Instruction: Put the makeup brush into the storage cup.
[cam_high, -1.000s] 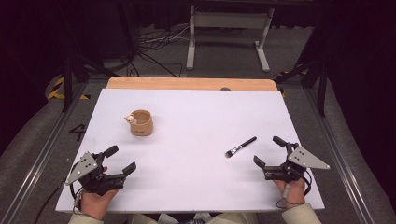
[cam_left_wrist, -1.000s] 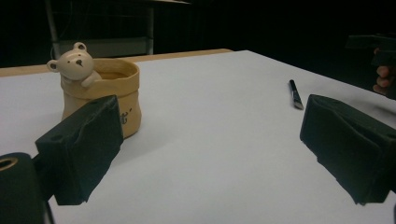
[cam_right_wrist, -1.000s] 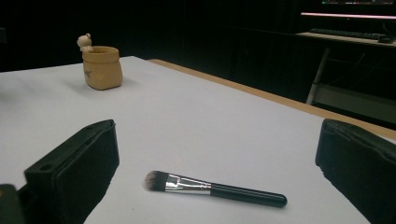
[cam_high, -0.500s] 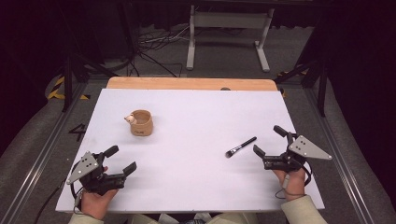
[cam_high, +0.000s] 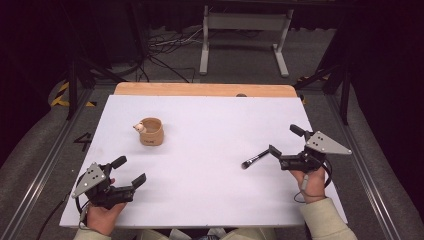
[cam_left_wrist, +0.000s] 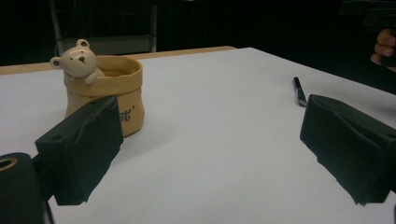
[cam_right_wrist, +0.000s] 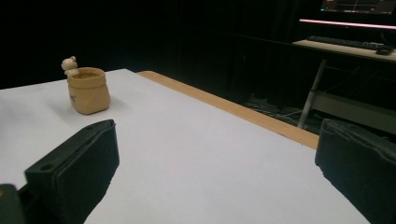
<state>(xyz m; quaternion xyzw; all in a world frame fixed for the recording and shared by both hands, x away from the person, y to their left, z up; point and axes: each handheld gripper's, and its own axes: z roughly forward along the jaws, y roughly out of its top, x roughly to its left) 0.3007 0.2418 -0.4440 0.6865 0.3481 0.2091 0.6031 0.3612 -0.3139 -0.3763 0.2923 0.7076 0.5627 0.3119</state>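
I see the slim black makeup brush (cam_high: 256, 158) lying flat on the white surface (cam_high: 210, 130), towards its right edge; my right gripper (cam_high: 284, 144) sits just beside the handle end, fingers spread wide, not touching it; my left gripper (cam_high: 129, 171) rests near the front-left corner, fingers wide too; the tan bear-faced ceramic cup (cam_high: 150, 132) stands left of centre.

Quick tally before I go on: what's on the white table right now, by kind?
Bear pot: 1
Makeup brush: 1
Grippers: 2, the left gripper and the right gripper, both open and holding nothing
Total: 4
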